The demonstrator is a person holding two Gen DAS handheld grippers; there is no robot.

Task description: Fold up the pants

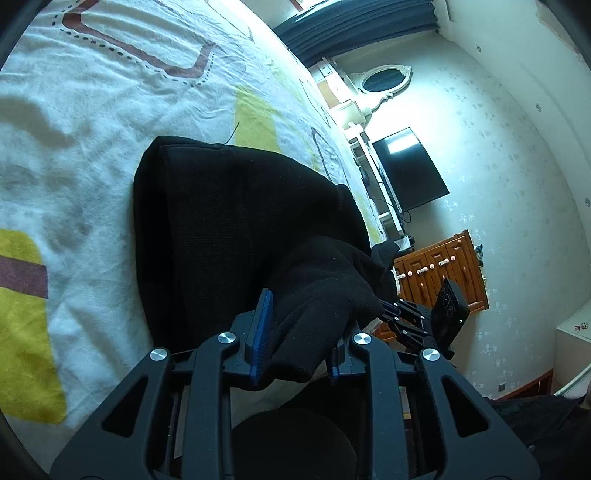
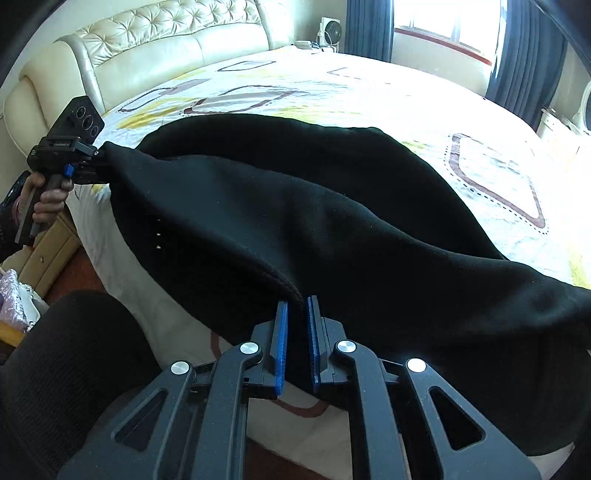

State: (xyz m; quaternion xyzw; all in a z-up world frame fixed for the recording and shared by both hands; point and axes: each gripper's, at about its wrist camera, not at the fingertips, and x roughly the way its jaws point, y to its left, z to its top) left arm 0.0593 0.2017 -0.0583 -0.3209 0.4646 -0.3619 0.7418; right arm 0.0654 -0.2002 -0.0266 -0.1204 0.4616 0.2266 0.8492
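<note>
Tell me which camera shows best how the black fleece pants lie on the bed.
The right wrist view: the black fleece pants stretch across the patterned white bedsheet, held between the left claw and the right claw. The left wrist view shows only a bunched part of them near its own claw.

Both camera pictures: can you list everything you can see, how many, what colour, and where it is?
pants: one, black, spread over the bed, both near corners lifted
bed: one, white cover with yellow and brown shapes, under the pants
headboard: one, cream, tufted, at the bed's far end
curtains: dark blue, beside the window
television: one, black, on the wall
drawers: one unit, orange wood, below the television
mirror: one, oval, white frame, on the wall
left gripper: black, blue pads, shut on the pants
right gripper: black, blue pads, shut on the pants
</note>
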